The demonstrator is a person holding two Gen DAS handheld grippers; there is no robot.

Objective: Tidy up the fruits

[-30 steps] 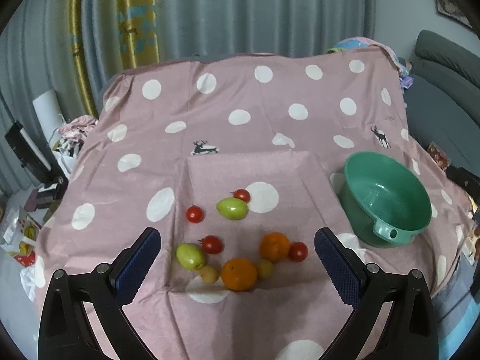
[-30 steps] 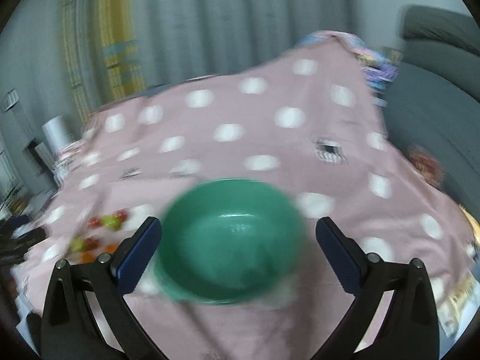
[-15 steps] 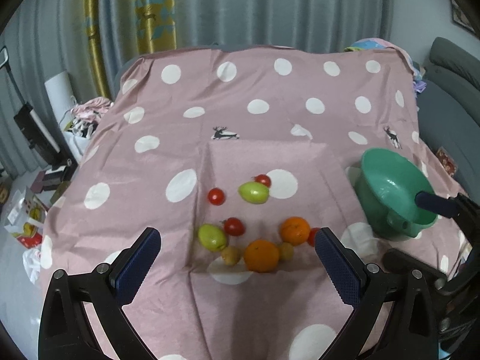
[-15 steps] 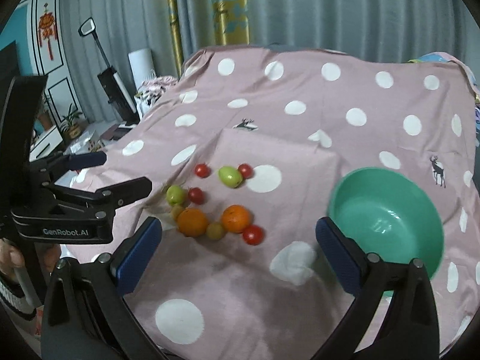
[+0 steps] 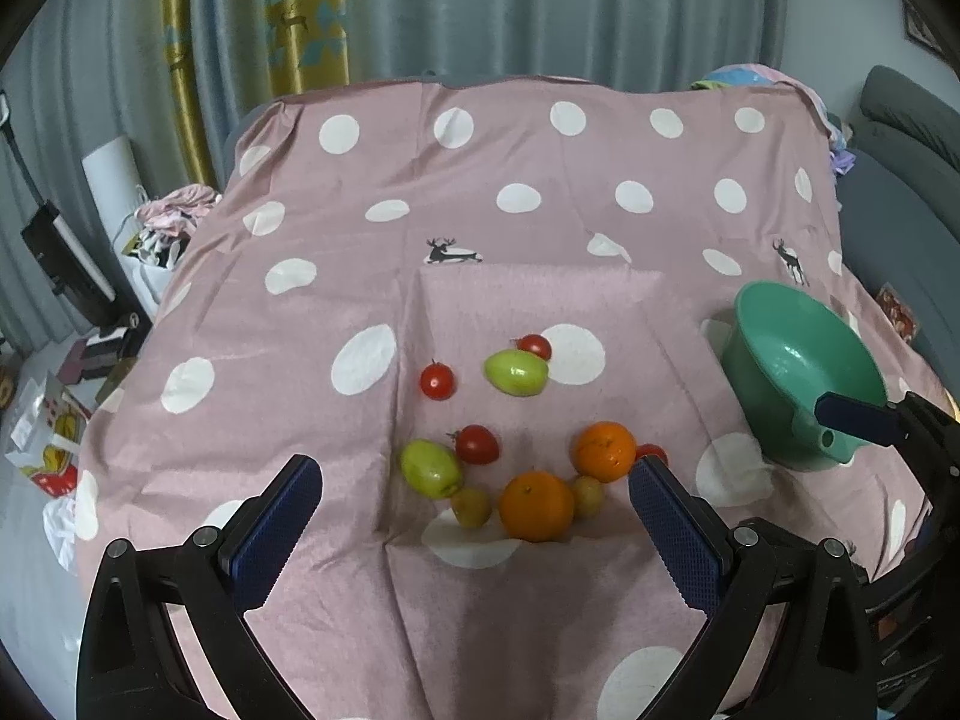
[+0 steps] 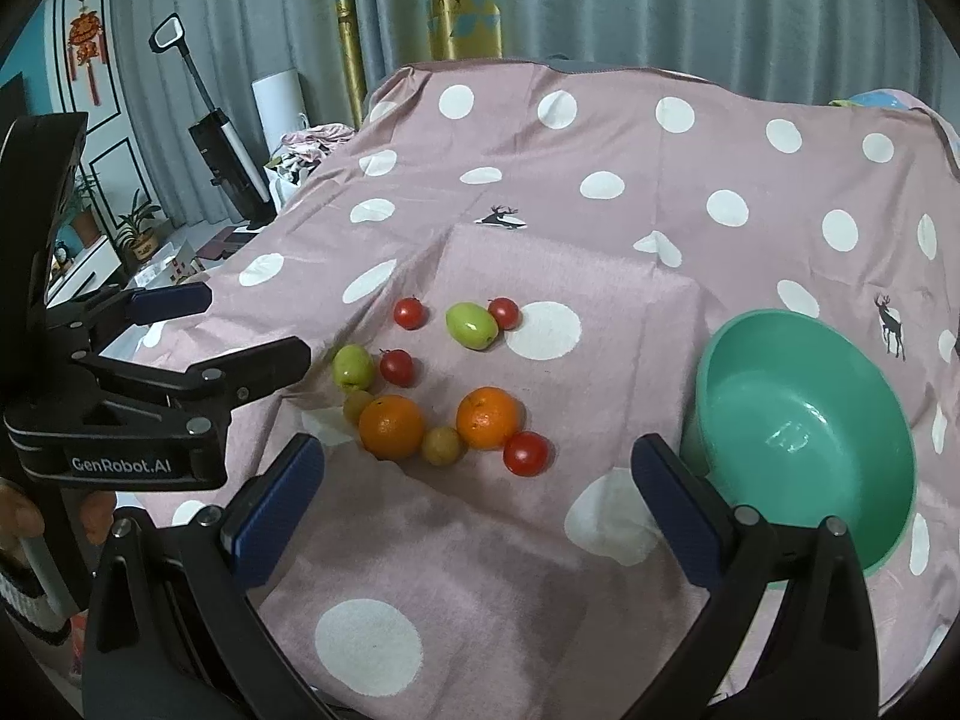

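Observation:
Loose fruit lies mid-table on a pink polka-dot cloth (image 5: 480, 192): two oranges (image 5: 536, 505) (image 5: 605, 451), two green fruits (image 5: 516, 371) (image 5: 429, 468), several red tomatoes (image 5: 437, 381) and two small yellowish fruits (image 5: 471, 506). An empty green bowl (image 5: 801, 372) (image 6: 804, 438) stands to the right. My left gripper (image 5: 474, 516) hangs open just in front of the fruit, holding nothing. My right gripper (image 6: 474, 492) is open too, above the cloth between the fruit and the bowl; the nearest tomato (image 6: 525, 453) lies just beyond it.
Grey curtains and a yellow patterned strip hang behind the table. A grey sofa (image 5: 900, 192) sits to the right. Floor clutter, a white roll (image 5: 114, 180) and an upright vacuum (image 6: 222, 156) are to the left. A hand (image 6: 24, 516) holds the left gripper's handle.
The right gripper swung left from over the bowl, bringing the fruit into its view. The left gripper drew slightly nearer the fruit. Both stayed open and no fruit moved.

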